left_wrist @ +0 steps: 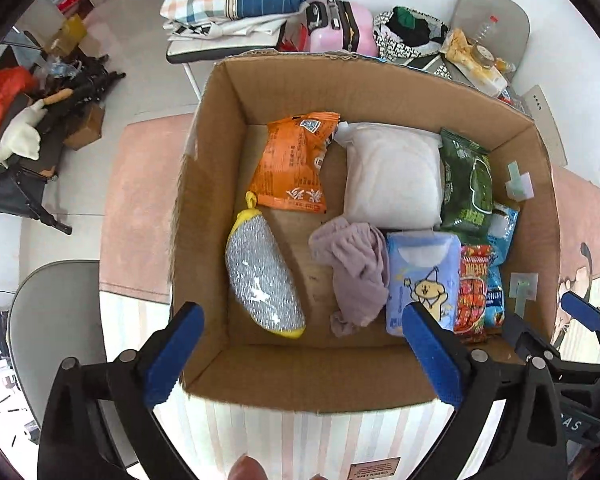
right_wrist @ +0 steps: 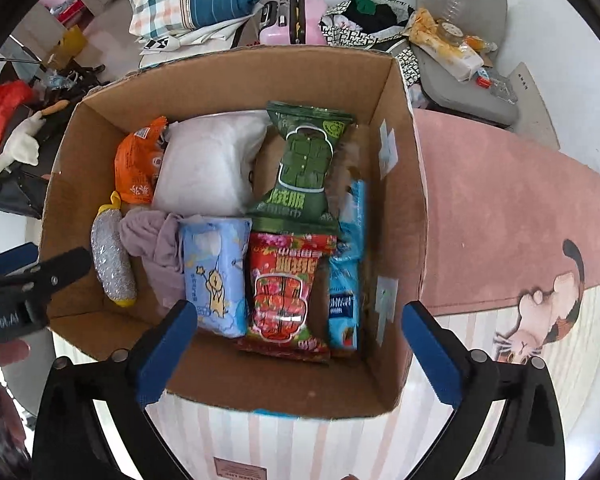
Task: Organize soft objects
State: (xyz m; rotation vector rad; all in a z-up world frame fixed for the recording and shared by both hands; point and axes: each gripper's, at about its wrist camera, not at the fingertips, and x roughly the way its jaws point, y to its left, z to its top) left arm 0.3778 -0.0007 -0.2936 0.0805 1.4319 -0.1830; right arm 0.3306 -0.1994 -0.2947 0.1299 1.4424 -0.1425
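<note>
Hovering spread and empty above cardboard box [left_wrist: 220, 128]: left gripper [left_wrist: 304, 356], right gripper [right_wrist: 300, 348]; holding purple cloth [left_wrist: 352, 268] beside silver scrubber [left_wrist: 260, 280].

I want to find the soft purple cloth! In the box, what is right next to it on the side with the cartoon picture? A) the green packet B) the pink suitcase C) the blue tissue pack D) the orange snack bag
C: the crumpled purple cloth lies against the blue tissue pack with the cartoon animal, inside the cardboard box.

Black plastic tool [left_wrist: 300, 352], blue pads [left_wrist: 176, 354] (silver screws), white lettering
</note>
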